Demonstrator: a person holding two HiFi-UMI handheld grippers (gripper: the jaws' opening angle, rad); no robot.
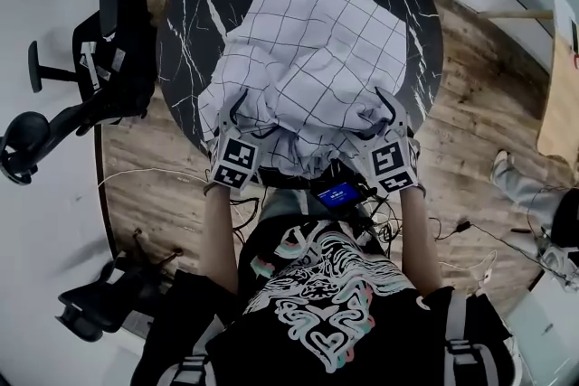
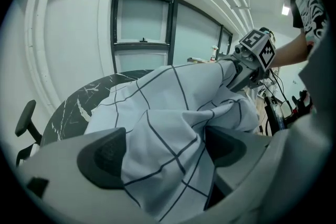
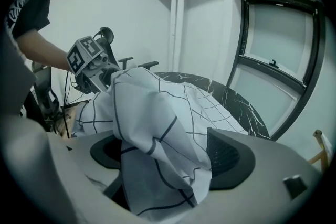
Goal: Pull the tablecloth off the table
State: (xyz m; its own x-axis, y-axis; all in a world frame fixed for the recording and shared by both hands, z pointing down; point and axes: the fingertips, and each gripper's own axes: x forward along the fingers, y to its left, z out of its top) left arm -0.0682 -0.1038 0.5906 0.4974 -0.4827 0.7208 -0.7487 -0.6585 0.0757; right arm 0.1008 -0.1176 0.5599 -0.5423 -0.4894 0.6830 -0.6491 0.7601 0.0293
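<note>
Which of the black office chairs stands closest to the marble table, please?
The chair at the head view's upper left, beside the table rim; the other chair stands lower left.

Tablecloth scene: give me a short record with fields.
tablecloth: white with a dark grid, bunched toward the near edge
table: round, black marble, bare at the sides and far end
left tongs: open, cloth folds between them
right tongs: open, cloth folds between them
task: cloth not yet off the table
</note>
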